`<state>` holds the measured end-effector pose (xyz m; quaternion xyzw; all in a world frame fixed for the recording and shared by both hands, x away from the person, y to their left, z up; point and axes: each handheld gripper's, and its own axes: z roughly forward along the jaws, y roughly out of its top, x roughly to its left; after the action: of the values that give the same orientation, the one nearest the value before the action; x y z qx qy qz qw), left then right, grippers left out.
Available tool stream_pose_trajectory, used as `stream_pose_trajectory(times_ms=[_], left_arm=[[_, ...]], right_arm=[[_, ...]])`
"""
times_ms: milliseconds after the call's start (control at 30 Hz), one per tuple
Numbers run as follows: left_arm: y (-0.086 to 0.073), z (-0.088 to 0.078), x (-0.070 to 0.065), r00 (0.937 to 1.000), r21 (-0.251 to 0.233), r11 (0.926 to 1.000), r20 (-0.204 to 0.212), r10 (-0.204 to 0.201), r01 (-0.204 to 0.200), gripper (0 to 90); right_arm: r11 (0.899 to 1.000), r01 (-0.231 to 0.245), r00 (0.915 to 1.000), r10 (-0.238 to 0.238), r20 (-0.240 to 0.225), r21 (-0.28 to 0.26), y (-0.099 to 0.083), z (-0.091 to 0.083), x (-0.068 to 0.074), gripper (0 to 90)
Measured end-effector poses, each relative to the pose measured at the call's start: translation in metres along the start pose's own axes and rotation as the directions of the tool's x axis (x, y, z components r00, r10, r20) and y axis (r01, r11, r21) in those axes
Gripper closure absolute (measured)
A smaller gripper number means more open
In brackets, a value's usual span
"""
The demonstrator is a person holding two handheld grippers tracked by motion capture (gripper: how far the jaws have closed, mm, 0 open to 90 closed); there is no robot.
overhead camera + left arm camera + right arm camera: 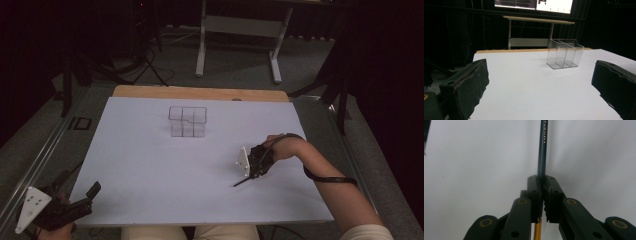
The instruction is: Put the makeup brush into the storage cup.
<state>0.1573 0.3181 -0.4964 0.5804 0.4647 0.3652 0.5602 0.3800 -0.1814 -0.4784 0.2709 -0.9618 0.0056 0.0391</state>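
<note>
- The right gripper stood over the white sheet on the table, and its jaws were pressed together on a thin dark pencil.
- In the right gripper view the pencil ran straight up from between the closed pads; its shaft was dark blue-green with some pale letters near the top edge, but the letters were cut off there and I could not read the full word.
- Below the pads a short yellow part of the same pencil came out and was cut by the bottom edge of that view, so its end was hidden.
- In the high view the pencil pointed out from the right gripper's fingertips toward the person's side, low over the sheet; I could not tell if its tip touched the paper.
- The left gripper was at the near left corner of the sheet, its body partly cut off by the bottom edge; its jaws were wide apart and held nothing.
- In the left gripper view a clear plastic box with several compartments stood well ahead of the open fingers, nearer to the one at the right of that view.
- The box's inner walls were hard to count because of the transparent material.
</note>
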Motion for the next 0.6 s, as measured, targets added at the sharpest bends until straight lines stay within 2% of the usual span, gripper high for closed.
stream_pose_trajectory(times_ms=[133, 300, 433, 467, 533, 600], left_arm=[[0.001, 0.002, 0.0, 1.0, -0.003, 1.0, 0.009, 0.001, -0.001, 1.9], [0.001, 0.007, -0.002, 0.9996, 0.0, 1.0, 0.026, 0.006, -0.006, 2.0], [0.002, 0.013, -0.003, 0.9988, 0.003, 0.9999, 0.047, 0.011, -0.011, 2.0], [0.002, 0.015, -0.004, 0.9986, 0.005, 0.9999, 0.052, 0.014, -0.014, 1.9], [0.003, 0.019, -0.006, 0.9976, 0.009, 0.9998, 0.066, 0.019, -0.02, 1.9], [0.003, 0.025, -0.007, 0.9963, 0.013, 0.9996, 0.083, 0.023, -0.024, 1.9]], right_arm=[[0.998, -0.057, 0.9984, 0.057, 0.001, -0.016, 0.003, -0.006, 0.001, 83.7], [0.99, -0.128, 0.9918, 0.127, -0.011, -0.063, 0.008, -0.013, 0.006, 83.7], [0.991, -0.116, 0.9931, 0.117, 0.011, -0.072, 0.009, -0.017, 0.011, 83.7], [0.988, -0.136, 0.9902, 0.138, 0.019, -0.077, 0.01, -0.019, 0.014, 83.7], [0.985, -0.145, 0.9882, 0.149, 0.036, -0.093, 0.009, -0.022, 0.017, 83.7], [0.978, -0.181, 0.9819, 0.186, 0.036, -0.108, 0.008, -0.025, 0.02, 83.7]])
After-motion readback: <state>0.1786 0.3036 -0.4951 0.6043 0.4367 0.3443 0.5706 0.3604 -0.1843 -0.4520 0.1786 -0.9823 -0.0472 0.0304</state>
